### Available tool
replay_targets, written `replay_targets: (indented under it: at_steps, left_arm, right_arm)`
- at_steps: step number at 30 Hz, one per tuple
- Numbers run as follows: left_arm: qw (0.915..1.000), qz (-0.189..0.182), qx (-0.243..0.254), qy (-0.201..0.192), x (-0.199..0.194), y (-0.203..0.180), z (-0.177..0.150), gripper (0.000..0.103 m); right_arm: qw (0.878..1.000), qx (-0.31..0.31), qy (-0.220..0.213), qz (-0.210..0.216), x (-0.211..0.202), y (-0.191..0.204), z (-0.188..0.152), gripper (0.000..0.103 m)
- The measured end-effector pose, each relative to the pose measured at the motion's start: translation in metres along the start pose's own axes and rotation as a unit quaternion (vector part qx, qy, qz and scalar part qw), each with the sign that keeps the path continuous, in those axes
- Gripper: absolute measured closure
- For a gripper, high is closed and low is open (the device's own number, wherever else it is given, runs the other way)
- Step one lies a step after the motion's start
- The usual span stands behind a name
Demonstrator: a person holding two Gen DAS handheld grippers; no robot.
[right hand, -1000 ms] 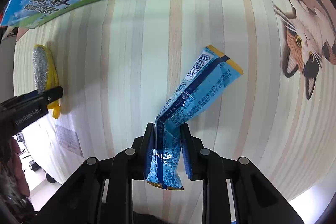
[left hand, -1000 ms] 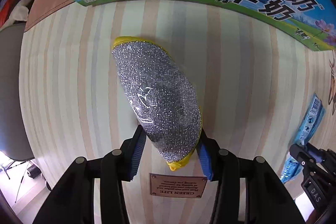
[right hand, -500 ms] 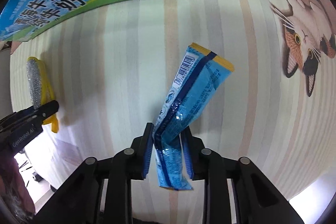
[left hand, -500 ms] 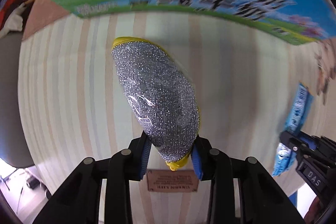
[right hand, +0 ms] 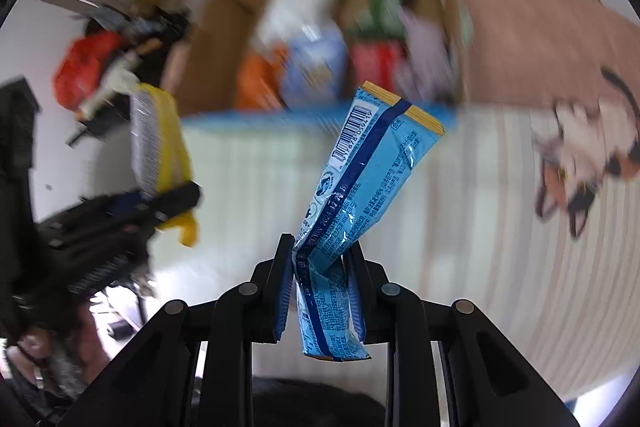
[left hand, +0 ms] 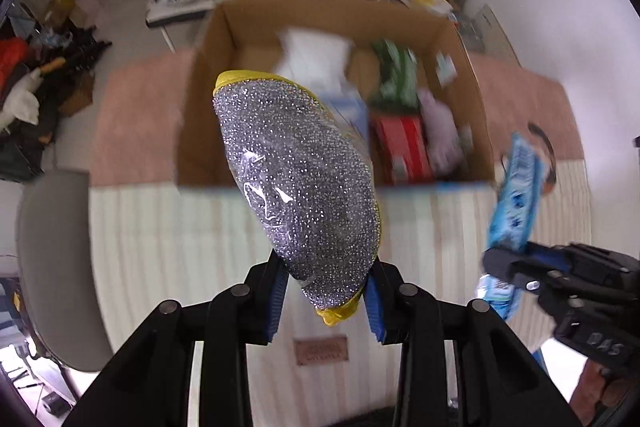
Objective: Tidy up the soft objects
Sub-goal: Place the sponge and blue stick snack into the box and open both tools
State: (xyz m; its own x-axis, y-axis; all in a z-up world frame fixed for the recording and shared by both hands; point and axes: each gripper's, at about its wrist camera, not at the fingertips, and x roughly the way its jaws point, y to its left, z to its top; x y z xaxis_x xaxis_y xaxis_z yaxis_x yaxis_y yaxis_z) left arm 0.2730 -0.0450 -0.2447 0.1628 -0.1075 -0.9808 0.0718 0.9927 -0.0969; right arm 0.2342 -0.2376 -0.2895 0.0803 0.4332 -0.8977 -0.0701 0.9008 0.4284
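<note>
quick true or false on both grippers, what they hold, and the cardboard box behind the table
1. The left gripper is shut on the silver and yellow scrub sponge. True.
2. The right gripper is open and holds nothing. False: it is shut on the blue snack packet.
3. The cardboard box is empty. False: blurred items lie in it, among them something red, something green and something white.
4. The sponge lies flat on the striped table mat. False: it hangs in the air, pinched near its lower end.
5. A cat picture shows on the mat's right side in the right wrist view. True.
</note>
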Motion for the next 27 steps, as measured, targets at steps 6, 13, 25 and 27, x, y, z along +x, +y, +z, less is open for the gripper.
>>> replay_targets:
  at_steps: [6, 13, 25, 27]
  left_arm:
    - [0.9987, 0.049, 0.011, -0.003, 0.014, 0.023, 0.077, 0.072]
    - [0.9942, 0.092, 0.011, 0.055, 0.081, 0.046, 0.156, 0.072]
    - [0.9839, 0.106, 0.009, 0.144, 0.164, 0.048, 0.195, 0.067]
    - [0.9836, 0.098, -0.001, 0.152, 0.167, 0.050, 0.197, 0.063]
  right_arm:
    - [0.997, -0.026, -0.050, -0.047, -0.006, 0.027, 0.078, 0.077]
    - [0.986, -0.047, -0.005, -0.160, 0.039, 0.009, 0.189, 0.077]
    - [0.954, -0.065, 0.053, -0.288, 0.123, -0.040, 0.243, 0.077]
    - [0.949, -0.058, 0.057, -0.304, 0.129, -0.042, 0.245, 0.077]
